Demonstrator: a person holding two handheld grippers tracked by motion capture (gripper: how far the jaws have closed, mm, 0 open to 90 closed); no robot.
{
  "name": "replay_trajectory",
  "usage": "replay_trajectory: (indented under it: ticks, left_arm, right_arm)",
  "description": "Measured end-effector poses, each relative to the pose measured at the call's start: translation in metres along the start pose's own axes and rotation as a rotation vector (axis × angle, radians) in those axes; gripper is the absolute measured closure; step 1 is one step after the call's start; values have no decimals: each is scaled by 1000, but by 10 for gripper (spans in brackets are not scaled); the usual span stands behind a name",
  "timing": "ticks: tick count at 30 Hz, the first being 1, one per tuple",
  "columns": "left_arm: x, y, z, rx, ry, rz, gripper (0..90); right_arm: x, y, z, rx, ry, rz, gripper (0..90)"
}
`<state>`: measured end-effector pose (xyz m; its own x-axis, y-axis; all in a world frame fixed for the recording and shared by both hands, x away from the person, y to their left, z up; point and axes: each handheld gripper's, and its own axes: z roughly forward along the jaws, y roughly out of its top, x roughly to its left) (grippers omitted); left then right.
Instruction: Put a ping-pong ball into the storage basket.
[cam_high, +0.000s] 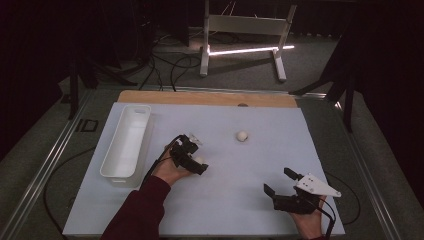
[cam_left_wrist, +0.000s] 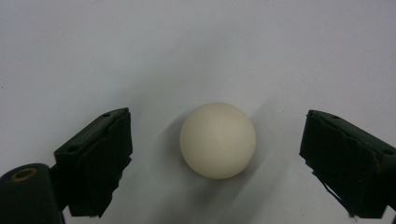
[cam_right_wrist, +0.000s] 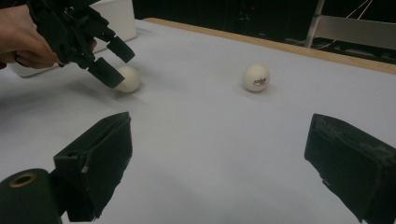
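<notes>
Keep the left gripper (cam_left_wrist: 217, 154) centred over the near ball (cam_left_wrist: 218, 140), which rests on the white table (cam_high: 260, 170) at 3 o'clock from the white bin (cam_high: 125, 142). Its jaws stand wide, both pads clear of the ball. Close evenly. The ball is round: no long axis, no heading. The right gripper (cam_high: 280, 181) sits idle, jaws wide and empty.

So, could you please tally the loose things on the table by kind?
White balls: 2, one between the left gripper's open jaws, one farther off.
White trays: 1.
Total: 3.
</notes>
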<state>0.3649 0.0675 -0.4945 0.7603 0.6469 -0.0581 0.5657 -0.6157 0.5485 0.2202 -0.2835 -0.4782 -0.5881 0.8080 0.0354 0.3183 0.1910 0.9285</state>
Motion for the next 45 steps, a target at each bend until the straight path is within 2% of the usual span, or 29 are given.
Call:
replay_trajectory:
  ticks: [12,21,27,39,45]
  left_arm:
    - [1,0,4,25,-15,12,228]
    - [2,-1,5,29,-22,20,366]
    - [2,-1,6,36,-31,21,420]
    - [3,-1,7,55,-49,22,505]
    - [3,-1,7,58,-49,25,511]
  right_arm:
    - [-1,1,-1,-4,-2,-2,72]
    - [0,1,-1,-6,-3,-1,72]
    - [-1,1,-1,-6,-4,-1,72]
    - [1,0,0,-3,0,-3,72]
    - [1,0,0,-2,2,-1,72]
